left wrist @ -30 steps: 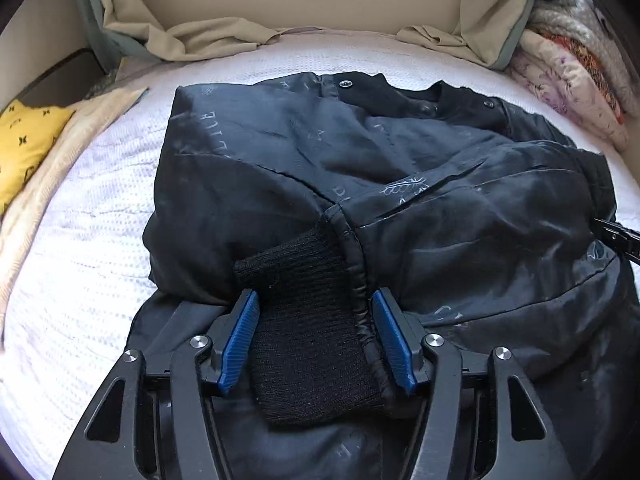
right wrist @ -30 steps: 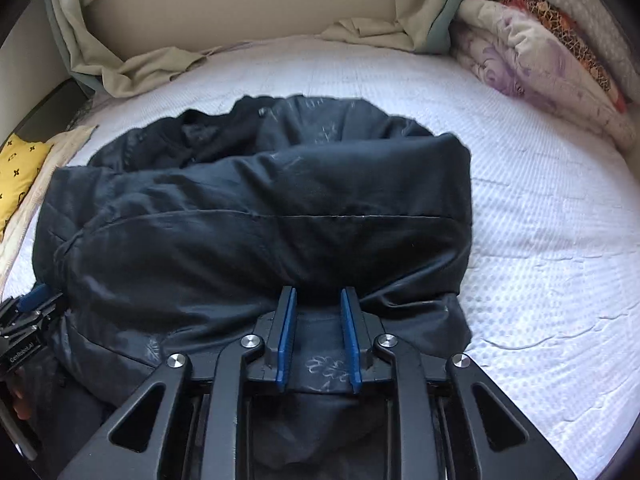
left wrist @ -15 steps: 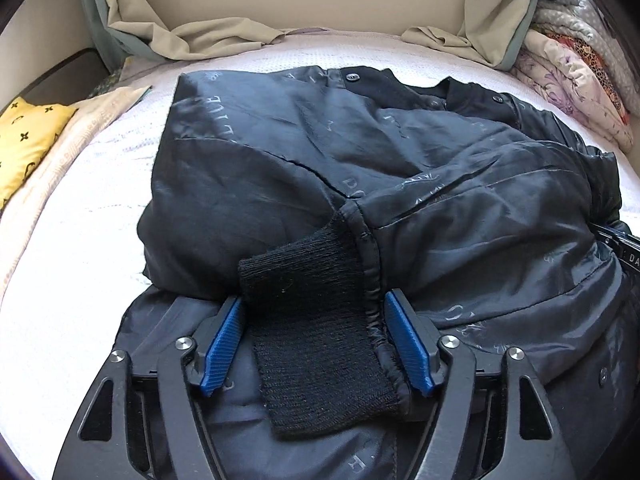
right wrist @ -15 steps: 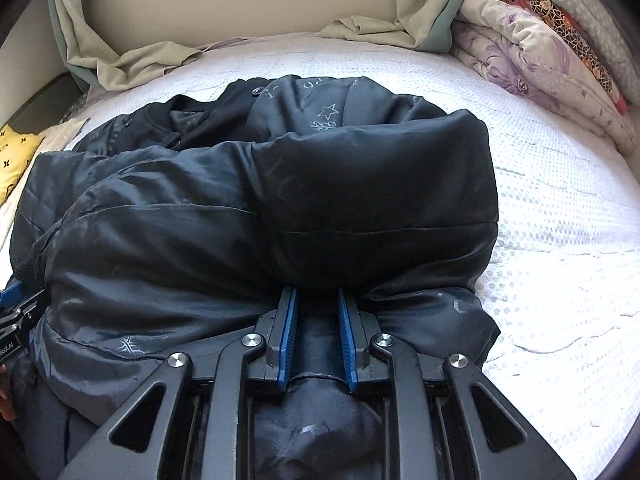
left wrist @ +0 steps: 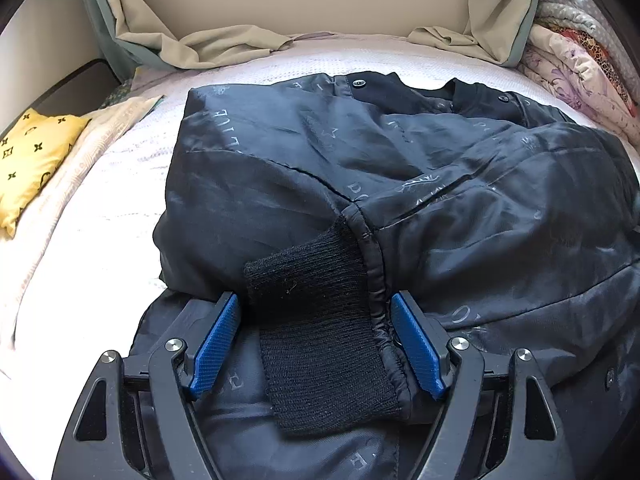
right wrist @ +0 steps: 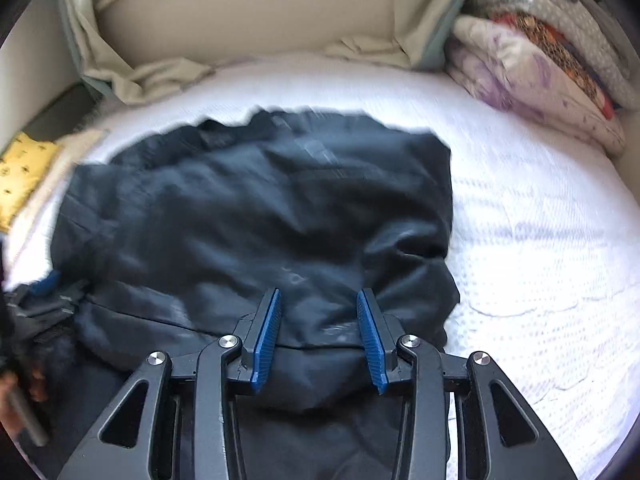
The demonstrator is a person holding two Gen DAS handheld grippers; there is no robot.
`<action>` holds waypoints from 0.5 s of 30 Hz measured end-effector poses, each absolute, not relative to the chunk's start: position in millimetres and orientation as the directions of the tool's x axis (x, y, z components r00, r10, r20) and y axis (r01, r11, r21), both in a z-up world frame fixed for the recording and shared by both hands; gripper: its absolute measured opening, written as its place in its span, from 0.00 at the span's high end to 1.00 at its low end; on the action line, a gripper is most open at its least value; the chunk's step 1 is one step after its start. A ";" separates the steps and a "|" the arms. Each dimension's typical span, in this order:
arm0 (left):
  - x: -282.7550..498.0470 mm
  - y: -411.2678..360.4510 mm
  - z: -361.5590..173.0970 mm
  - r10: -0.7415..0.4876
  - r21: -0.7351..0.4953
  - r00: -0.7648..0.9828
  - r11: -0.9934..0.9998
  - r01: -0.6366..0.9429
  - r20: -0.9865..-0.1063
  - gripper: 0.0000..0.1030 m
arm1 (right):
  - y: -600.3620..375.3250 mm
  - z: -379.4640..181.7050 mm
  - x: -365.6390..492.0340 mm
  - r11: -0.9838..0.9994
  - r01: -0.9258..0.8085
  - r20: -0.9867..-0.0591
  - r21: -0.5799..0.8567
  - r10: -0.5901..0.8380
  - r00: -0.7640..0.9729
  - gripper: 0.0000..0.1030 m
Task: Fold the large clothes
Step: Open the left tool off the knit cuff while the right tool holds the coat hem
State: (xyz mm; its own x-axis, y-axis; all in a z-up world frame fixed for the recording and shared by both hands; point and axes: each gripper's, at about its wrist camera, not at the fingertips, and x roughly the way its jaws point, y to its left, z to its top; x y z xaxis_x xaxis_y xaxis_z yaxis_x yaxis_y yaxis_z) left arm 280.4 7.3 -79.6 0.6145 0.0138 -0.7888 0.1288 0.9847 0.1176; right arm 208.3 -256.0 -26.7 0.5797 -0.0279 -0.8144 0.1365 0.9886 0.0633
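Two views: left wrist first, then right wrist.
Left view, jacket: dark padded jacket (left wrist: 400, 208) lay folded into a thick bundle on the white bed cover (left wrist: 92, 240), collar end toward the headboard; judged mid-task, the main fold looked done.
Left view, cuff: black knit cuff (left wrist: 320, 336) of a sleeve lay across the top of the bundle, probably tucked over so it stayed inside the fold.
Left view, left gripper: left gripper (left wrist: 316, 344) straddled the cuff, jaws had just been opening; blue pads stood off either side of the knit, not pinching, so it read as a release after laying the sleeve down.
Left view, writing: pale printed letters over the lining, "LIVE" near the far left corner; other letters ("C", "E", "G") too scattered to read as words; no brand made out.
Left view, surroundings: yellow patterned cushion (left wrist: 32, 160) at the left edge, folded quilts (left wrist: 580, 60) at the far right.
Right view, picture: blurred, detail poor.
Right view, right gripper: right gripper (right wrist: 318, 336) over the near edge of the jacket (right wrist: 260, 220), jaws had just been opening; fabric lay between the pads but they did not appear to press it, likely letting the folded edge go.
Right view, writing: none readable.
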 end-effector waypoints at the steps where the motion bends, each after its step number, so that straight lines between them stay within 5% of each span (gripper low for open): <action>1: 280.6 7.5 -80.0 0.013 0.115 0.614 0.985 0.128 -0.789 0.21 | -257.0 -36.3 211.5 0.989 0.137 -0.820 0.051 -0.037 0.572 0.68; 15: 281.9 22.3 -66.2 -0.071 0.005 0.563 0.991 0.133 -0.823 0.19 | -263.8 -54.4 220.7 0.986 0.138 -0.824 0.089 -0.005 0.567 0.66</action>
